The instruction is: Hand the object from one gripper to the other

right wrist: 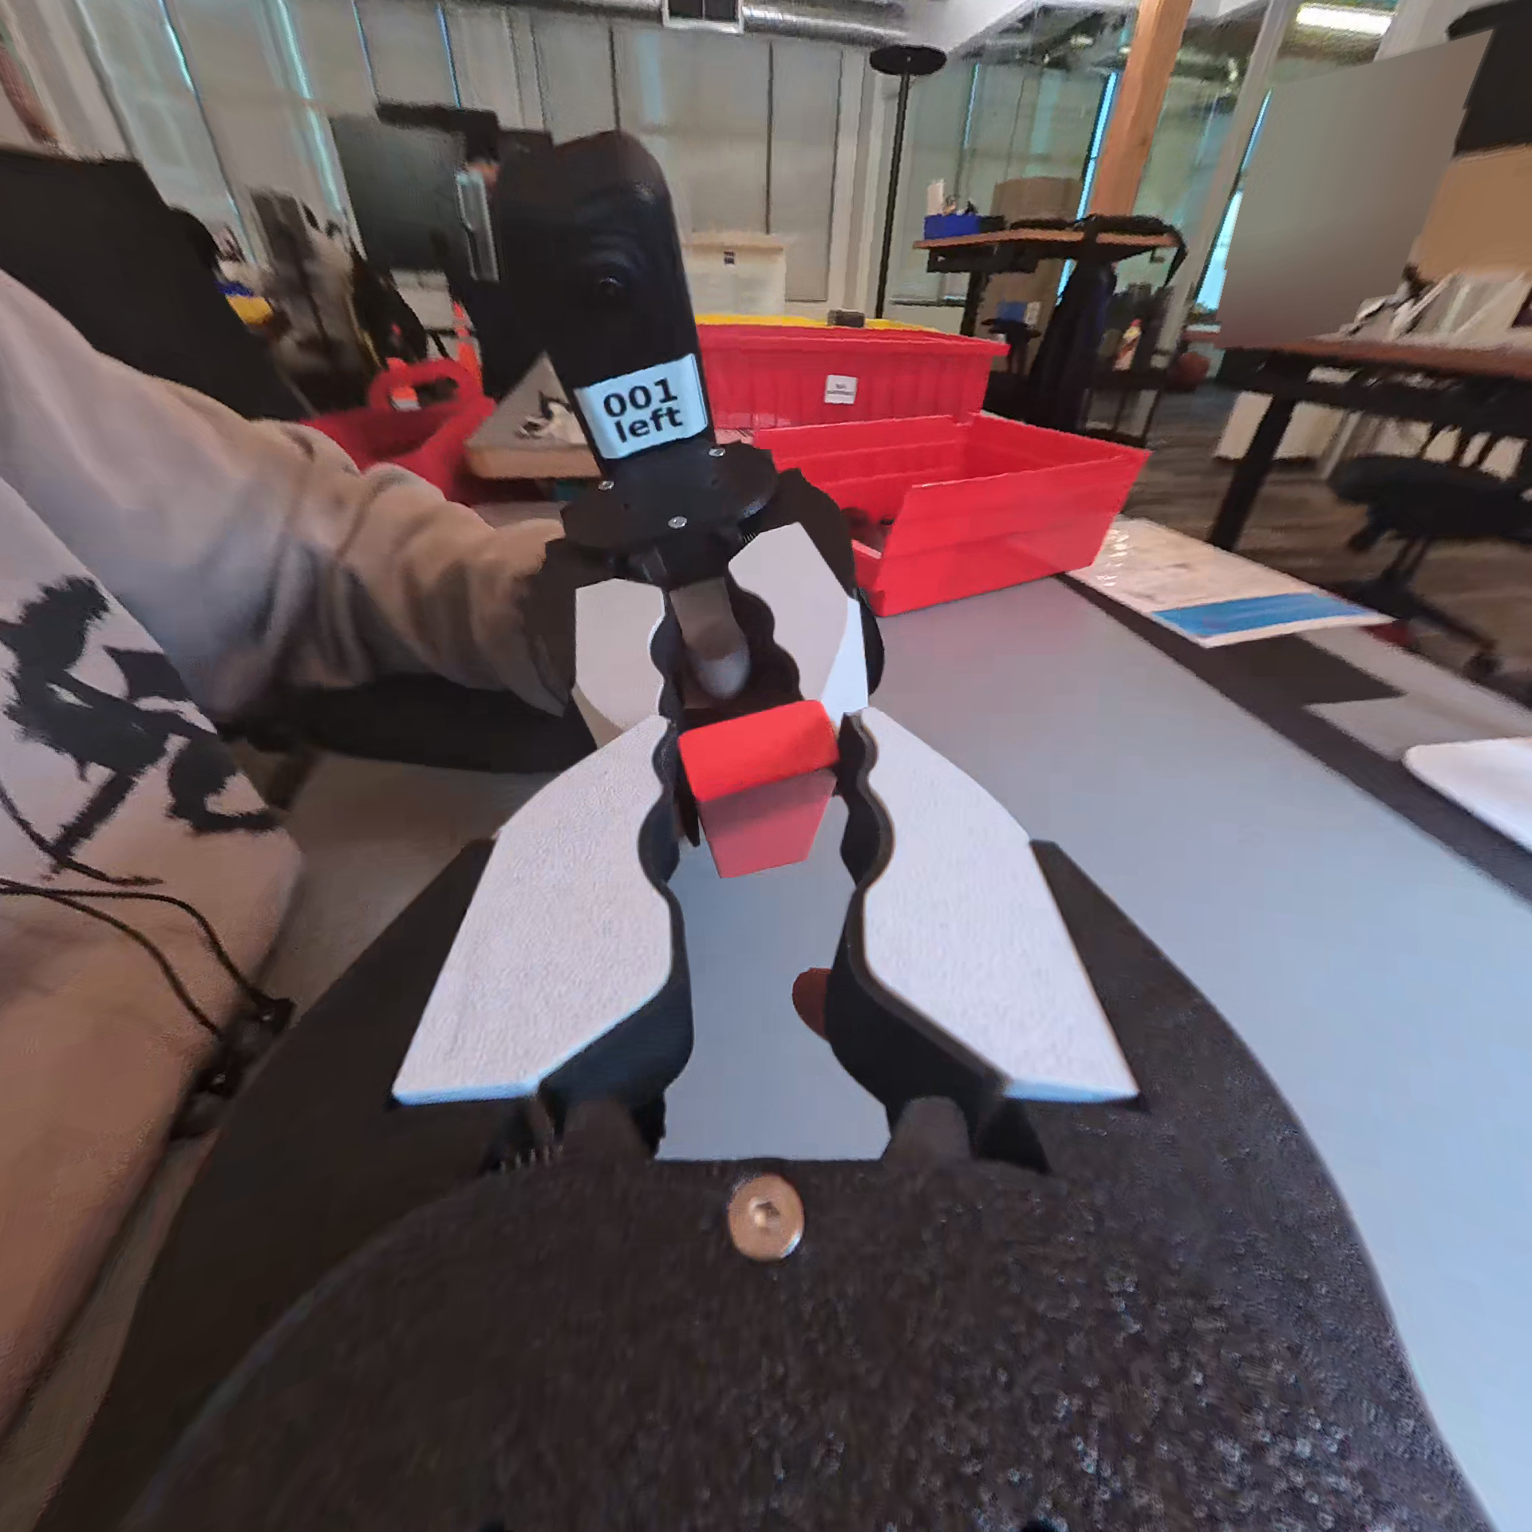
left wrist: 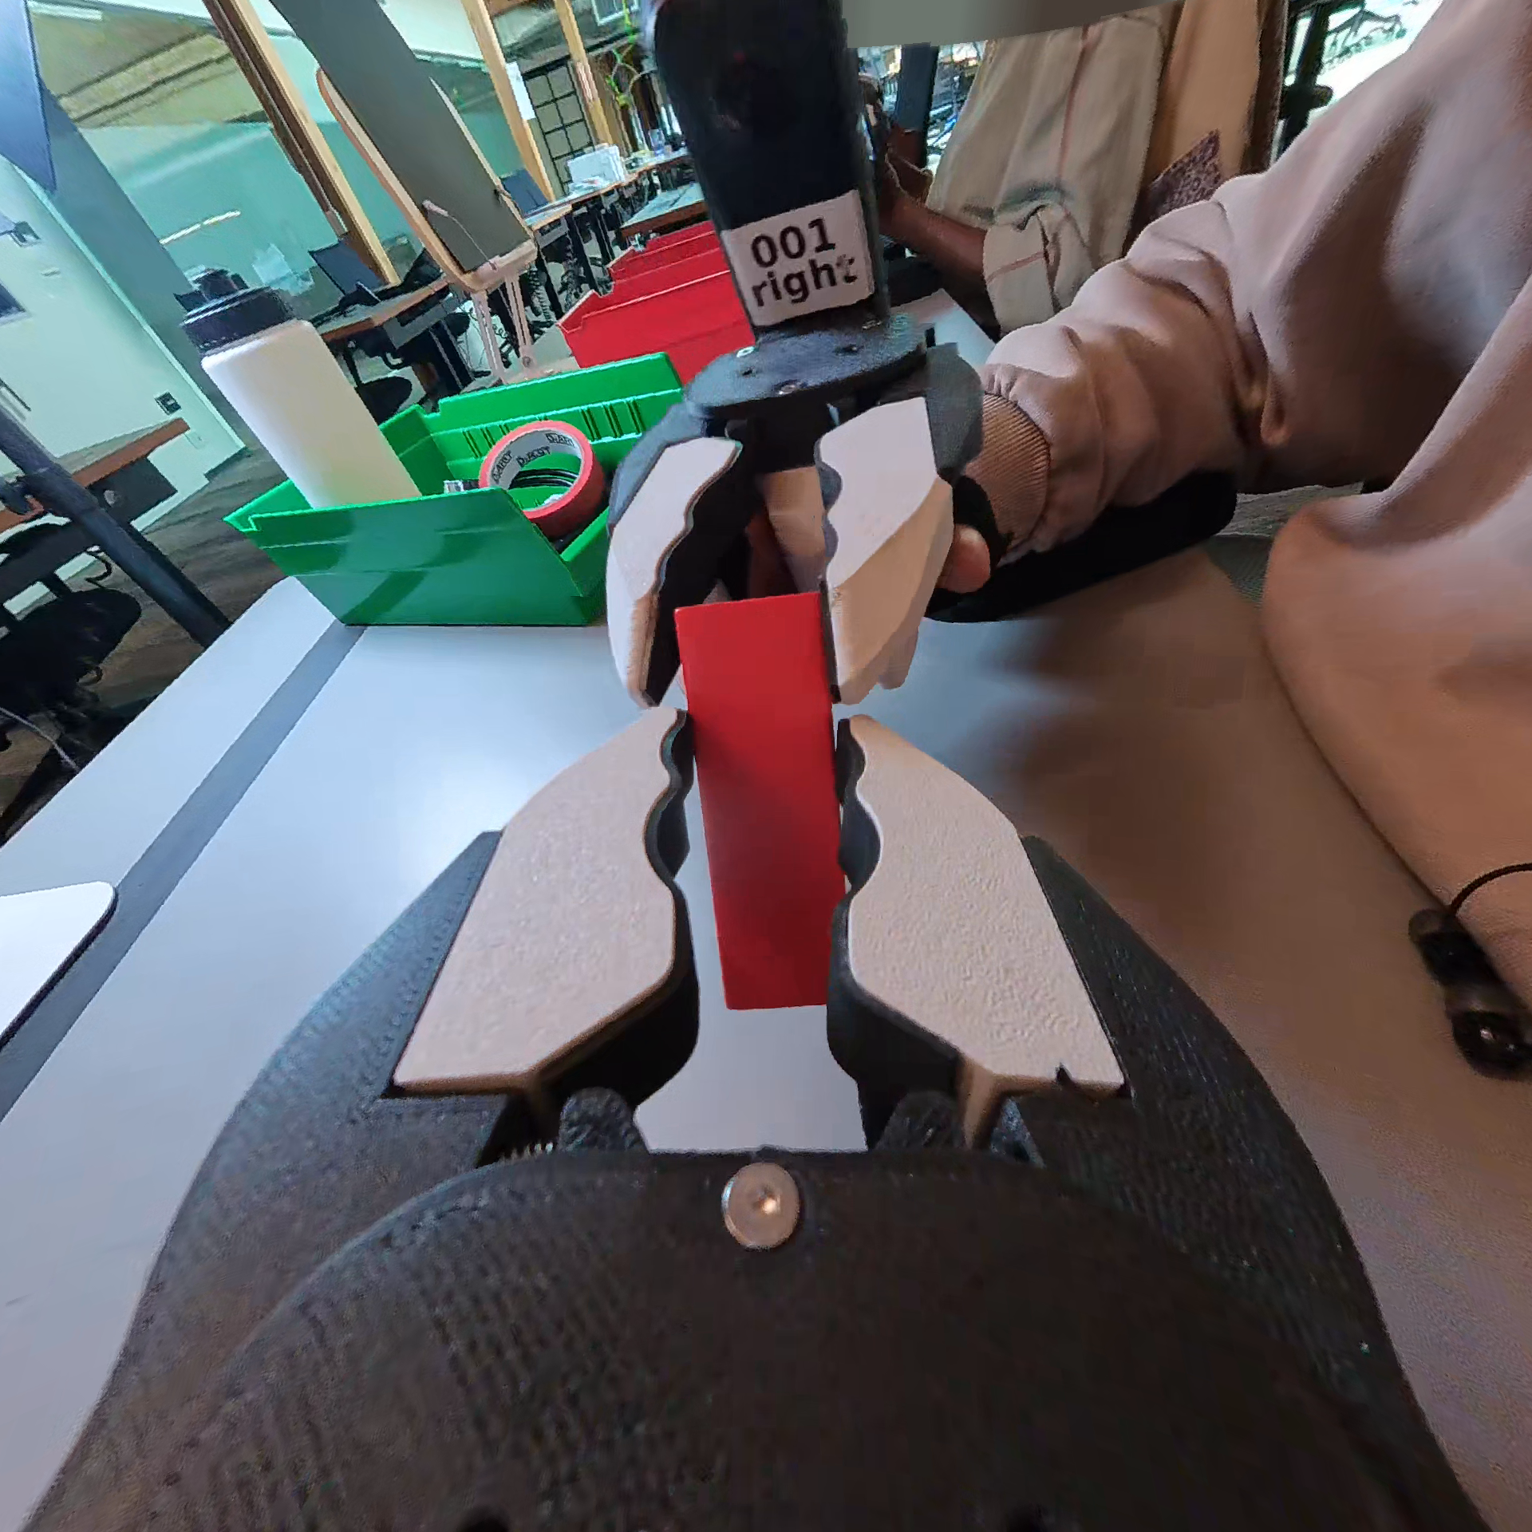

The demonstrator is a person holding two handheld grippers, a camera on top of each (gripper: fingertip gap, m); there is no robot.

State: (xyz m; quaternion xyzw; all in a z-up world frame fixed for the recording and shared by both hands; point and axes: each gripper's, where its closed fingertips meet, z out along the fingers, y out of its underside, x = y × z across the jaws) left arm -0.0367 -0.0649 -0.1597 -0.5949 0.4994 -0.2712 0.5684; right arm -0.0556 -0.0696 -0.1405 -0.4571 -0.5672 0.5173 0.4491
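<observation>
**Red block held between two grippers above the table**

Left wrist view: Red block [left wrist: 763,796], a long flat slab, runs lengthwise between both tools. The left gripper [left wrist: 761,734] has its fingers narrowed onto the near half of the block; the right finger's inner edge presses the block's side, and the left finger's inner edge sits at the opposite side, contact there not fully clear. The right gripper [left wrist: 742,692] comes in from the far side, tips facing the left gripper's tips. Its two fingers pinch the far end of the block. A green bin [left wrist: 431,547] holding a roll of red tape [left wrist: 543,477] stands on the grey table [left wrist: 249,787] beyond.

Right wrist view: The right gripper [right wrist: 756,734] is closed to block width, both tips clamped on the sides of the block [right wrist: 758,787]. The left gripper [right wrist: 763,713] meets it head-on, fingers around the block's far part; how hard it presses cannot be told. A red bin [right wrist: 995,514] sits on the table [right wrist: 1202,829] behind.
</observation>
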